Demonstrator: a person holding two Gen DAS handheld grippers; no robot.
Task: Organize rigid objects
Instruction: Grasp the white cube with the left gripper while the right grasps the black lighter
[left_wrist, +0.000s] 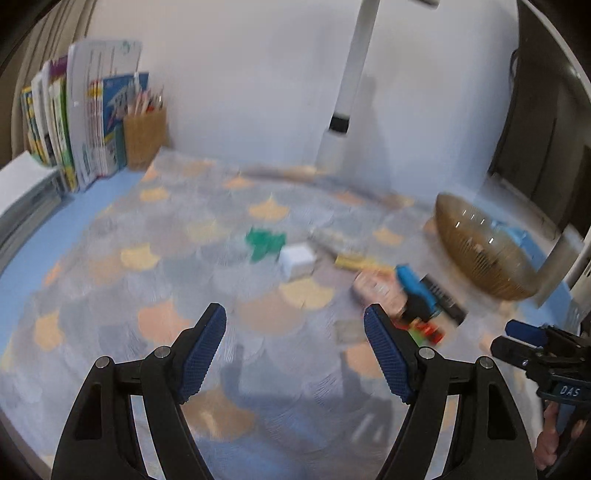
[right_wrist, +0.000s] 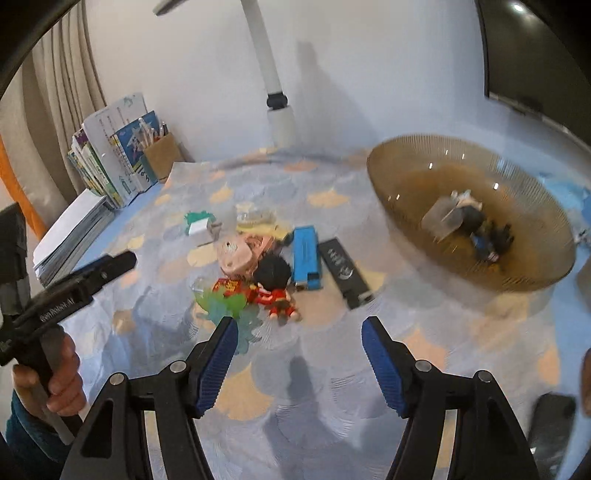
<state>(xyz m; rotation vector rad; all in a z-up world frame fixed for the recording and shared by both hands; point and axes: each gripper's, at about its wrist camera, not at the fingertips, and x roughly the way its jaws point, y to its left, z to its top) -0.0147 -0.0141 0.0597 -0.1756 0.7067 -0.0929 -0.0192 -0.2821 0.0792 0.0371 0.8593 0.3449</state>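
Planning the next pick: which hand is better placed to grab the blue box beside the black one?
Right, probably. The right gripper is open, empty and faces the blue box nearly head-on. The left gripper, also open, sees it off to its right.

A blue tabletop (right_wrist: 110, 236) carries a scallop-patterned cloth (right_wrist: 325, 373). On the cloth lie a blue rectangular case (right_wrist: 306, 254) just beside a black one (right_wrist: 343, 271), a red-clad doll (right_wrist: 271, 284), a white block (right_wrist: 197, 228) and an amber ribbed glass bowl (right_wrist: 524, 273). Upright books (right_wrist: 107, 166), a pencil holder (right_wrist: 162, 157) and what may be stacked papers (right_wrist: 70, 232) stand at the far left.
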